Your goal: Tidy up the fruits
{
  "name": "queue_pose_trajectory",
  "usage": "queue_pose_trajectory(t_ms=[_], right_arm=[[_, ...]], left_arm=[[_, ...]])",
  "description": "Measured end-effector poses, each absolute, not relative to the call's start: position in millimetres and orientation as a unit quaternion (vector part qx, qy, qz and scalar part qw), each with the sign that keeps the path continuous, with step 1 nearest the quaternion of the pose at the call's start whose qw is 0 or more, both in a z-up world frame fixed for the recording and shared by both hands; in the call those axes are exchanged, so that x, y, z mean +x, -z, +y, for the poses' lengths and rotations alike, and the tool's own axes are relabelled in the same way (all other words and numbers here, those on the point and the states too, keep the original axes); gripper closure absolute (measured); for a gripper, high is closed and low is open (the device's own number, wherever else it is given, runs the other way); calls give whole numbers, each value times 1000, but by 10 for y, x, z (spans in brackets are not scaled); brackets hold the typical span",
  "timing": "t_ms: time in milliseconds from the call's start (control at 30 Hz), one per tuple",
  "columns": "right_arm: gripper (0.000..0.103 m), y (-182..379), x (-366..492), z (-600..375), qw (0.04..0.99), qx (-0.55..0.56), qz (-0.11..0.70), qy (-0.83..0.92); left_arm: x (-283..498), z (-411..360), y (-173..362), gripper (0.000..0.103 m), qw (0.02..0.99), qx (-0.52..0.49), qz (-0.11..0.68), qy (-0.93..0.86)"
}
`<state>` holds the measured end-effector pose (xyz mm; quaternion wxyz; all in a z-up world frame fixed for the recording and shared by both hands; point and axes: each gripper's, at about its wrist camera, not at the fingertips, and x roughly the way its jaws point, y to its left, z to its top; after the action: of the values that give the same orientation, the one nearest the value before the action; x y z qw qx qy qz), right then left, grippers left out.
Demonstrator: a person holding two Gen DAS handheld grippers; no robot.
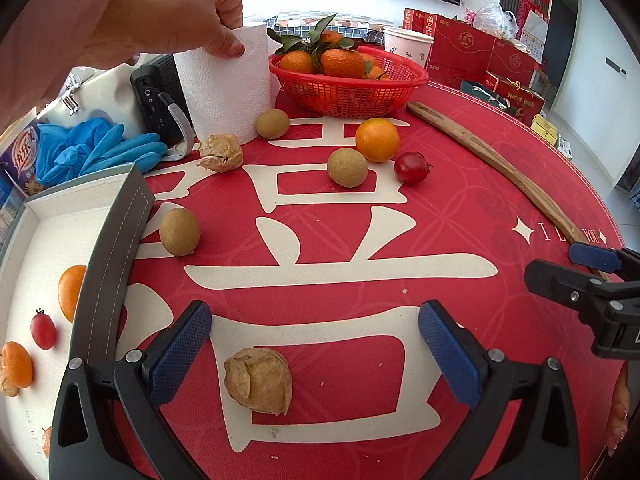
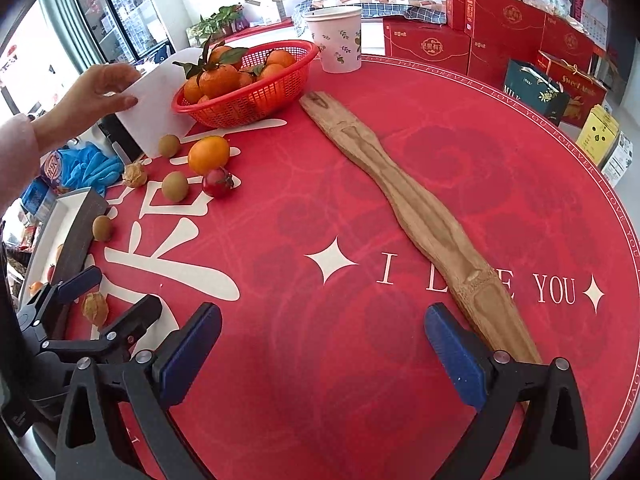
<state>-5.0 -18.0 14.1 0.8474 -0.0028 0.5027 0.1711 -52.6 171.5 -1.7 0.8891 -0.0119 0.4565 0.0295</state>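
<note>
My left gripper (image 1: pixel 316 344) is open, its blue pads on either side of a papery husk fruit (image 1: pixel 258 380) on the red table mat. A grey-rimmed white tray (image 1: pixel 108 240) at left holds small oranges (image 1: pixel 72 292) and a cherry tomato (image 1: pixel 43 331). Loose on the mat lie three brown round fruits (image 1: pixel 347 167), an orange (image 1: pixel 377 139), a red cherry tomato (image 1: pixel 412 167) and another husk fruit (image 1: pixel 221 153). My right gripper (image 2: pixel 323 344) is open and empty over bare mat; it also shows in the left wrist view (image 1: pixel 600 276).
A red basket (image 1: pixel 348 84) of leafy oranges stands at the back. A bare hand (image 1: pixel 172 12) holds a paper towel roll (image 1: pixel 226 88). A long wooden piece (image 2: pixel 420 216) lies diagonally at right. Blue gloves (image 1: pixel 100 152), a paper cup (image 2: pixel 338 40) and red gift boxes (image 2: pixel 520 36) surround the table.
</note>
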Motion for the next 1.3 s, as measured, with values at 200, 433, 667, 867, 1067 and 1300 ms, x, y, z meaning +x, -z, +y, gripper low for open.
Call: queue_pose_trajectory(t_ms=[200, 433, 667, 867, 1067, 1300], right_arm=[[1, -127, -71, -120, 850, -22, 500, -164], [1, -133, -55, -159, 848, -8, 504, -165], [1, -140, -25, -199, 844, 7, 506, -176], [1, -148, -21, -200, 843, 14, 509, -174], [1, -132, -21, -156, 847, 1, 504, -169], [1, -123, 13, -131, 849, -1, 502, -166]], left_arm=[[-526, 1714, 19, 0, 889, -12, 456, -30], [-524, 1711, 21, 0, 889, -12, 456, -30], [-525, 1710, 19, 0, 889, -12, 456, -30], [-521, 1707, 21, 0, 889, -12, 456, -30], [-520, 1708, 21, 0, 889, -12, 456, -30], [-520, 1708, 21, 0, 889, -12, 456, -30]])
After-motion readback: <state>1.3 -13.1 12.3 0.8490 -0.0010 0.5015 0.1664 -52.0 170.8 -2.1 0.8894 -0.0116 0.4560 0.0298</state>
